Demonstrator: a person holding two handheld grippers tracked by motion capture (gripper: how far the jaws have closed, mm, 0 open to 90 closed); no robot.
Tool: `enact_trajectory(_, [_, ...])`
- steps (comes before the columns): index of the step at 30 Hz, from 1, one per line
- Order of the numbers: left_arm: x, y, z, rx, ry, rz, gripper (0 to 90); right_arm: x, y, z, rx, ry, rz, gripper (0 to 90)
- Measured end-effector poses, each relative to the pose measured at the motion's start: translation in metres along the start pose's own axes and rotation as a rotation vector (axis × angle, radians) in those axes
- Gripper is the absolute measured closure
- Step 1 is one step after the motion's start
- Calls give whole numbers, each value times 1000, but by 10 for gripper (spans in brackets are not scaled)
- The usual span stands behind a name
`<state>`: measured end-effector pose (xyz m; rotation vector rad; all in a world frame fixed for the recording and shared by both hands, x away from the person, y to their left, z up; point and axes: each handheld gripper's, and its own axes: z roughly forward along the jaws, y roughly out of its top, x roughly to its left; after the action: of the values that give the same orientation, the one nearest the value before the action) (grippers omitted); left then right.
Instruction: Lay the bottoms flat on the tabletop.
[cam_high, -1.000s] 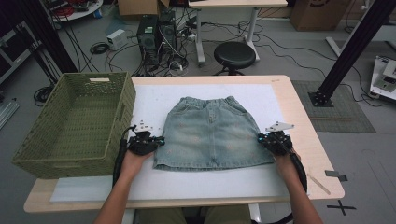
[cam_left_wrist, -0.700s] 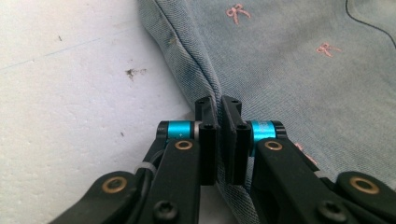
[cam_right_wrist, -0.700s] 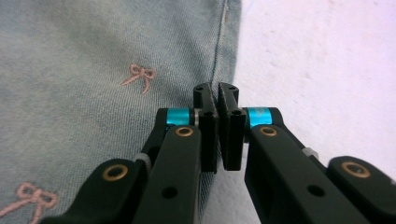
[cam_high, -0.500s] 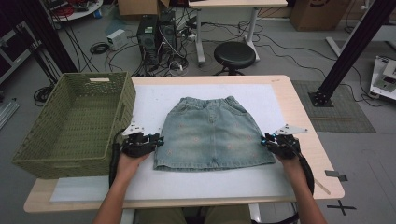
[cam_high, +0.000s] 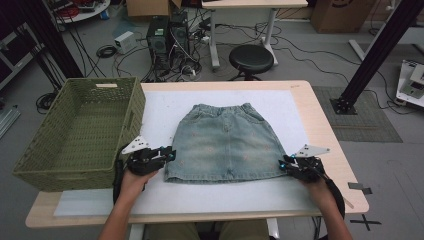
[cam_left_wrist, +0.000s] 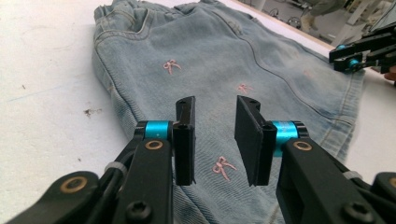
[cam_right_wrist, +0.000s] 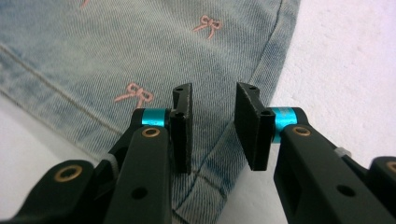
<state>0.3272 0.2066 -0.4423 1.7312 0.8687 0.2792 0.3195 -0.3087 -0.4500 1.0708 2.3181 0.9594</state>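
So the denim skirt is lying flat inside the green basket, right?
No. The denim skirt lies flat on the white table top, beside the green basket, not inside it. The high view shows this.

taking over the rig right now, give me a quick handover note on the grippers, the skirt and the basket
Left gripper: jaws have just been opening, now apart at the skirt's lower left corner, gripping nothing.
Right gripper: same, jaws just opened, apart at the lower right corner, nothing between them.
Denim skirt: lies flat and spread on the white mat, waistband at the far side, hem nearest the person.
Green basket: at the table's left, nothing in it.
Done: skirt laid out flat.
Left: probably fold it and put it in the basket.
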Motion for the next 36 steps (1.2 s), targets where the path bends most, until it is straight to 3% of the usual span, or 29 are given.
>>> enact_trajectory(5, [0,0,-3,-16,15,-7,566,-2,-2,-5,11,-3,10,724])
enact_trajectory(7, [0,1,-2,-27,25,-12,483,-3,-2,-9,-19,2,32,625])
enact_trajectory(9, [-2,2,0,-40,39,-10,421,-5,0,-16,-90,-2,63,554])
enact_trajectory(12, [-3,4,3,-49,56,-9,351,-5,4,-22,-153,-31,98,442])
enact_trajectory(14, [-4,5,5,-51,67,-1,318,-4,6,-24,-169,-47,99,396])
enact_trajectory(18, [-7,8,6,-75,97,11,272,-4,10,-22,-174,-94,103,206])
enact_trajectory(28, [-10,11,8,-81,97,33,270,2,21,-24,-192,-98,94,206])
enact_trajectory(36, [-6,12,6,-89,105,19,270,3,20,-21,-189,-103,96,206])
